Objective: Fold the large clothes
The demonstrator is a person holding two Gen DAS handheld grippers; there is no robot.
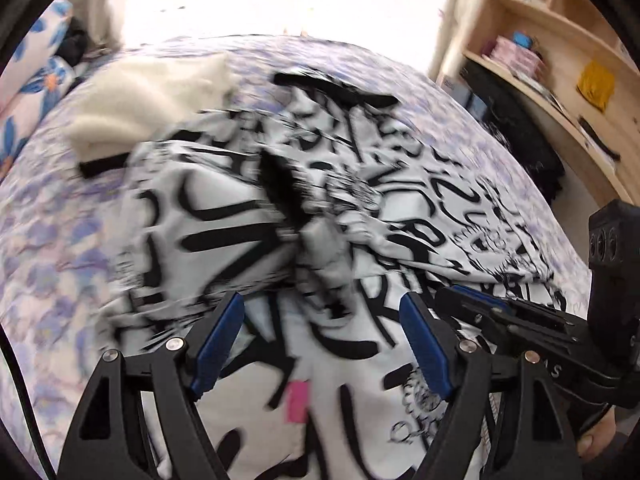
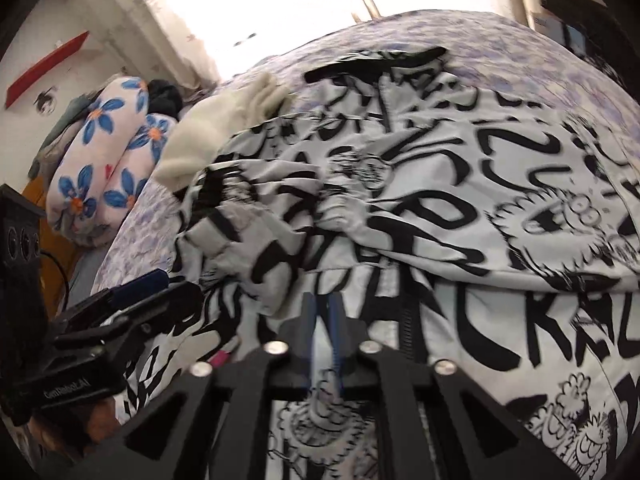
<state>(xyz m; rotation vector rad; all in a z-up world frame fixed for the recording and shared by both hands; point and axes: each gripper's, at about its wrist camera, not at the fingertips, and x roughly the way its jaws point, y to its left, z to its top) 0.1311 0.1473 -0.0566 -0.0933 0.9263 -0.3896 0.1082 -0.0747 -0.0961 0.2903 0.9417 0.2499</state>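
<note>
1. nearest the lens in the left wrist view, the left gripper [image 1: 322,344] has its blue-padded fingers [image 1: 218,346] spread wide over the printed jacket [image 1: 420,216], pinching nothing.
2. in the right wrist view the right gripper [image 2: 322,336] has its fingers pressed together; a thin fold of the jacket [image 2: 400,208] appears caught between them, though blur makes the grip hard to confirm.
3. readable writing: "rka" in large black letters on the jacket at the right of the right wrist view; the rest of the graffiti print and cartoon faces is too smeared to read. the side of the left gripper [image 2: 132,300] in that view carries a small white label that i cannot read surely.
4. the jacket lies crumpled across the middle of the bed [image 1: 52,248], its near hem reaching the bed's near edge beneath both grippers. a small pink tag [image 1: 298,398] sits on it.
5. a cream garment [image 1: 148,100] lies at the bed's far left, touching the jacket's edge.
6. only the left wrist view shows the wooden shelves [image 1: 560,40] beyond the bed's right side; only the right wrist view shows the whole flowered bundle [image 2: 108,160] and a red strip [image 2: 48,66] on the wall.
7. the far end of the bed is washed out by window glare.
</note>
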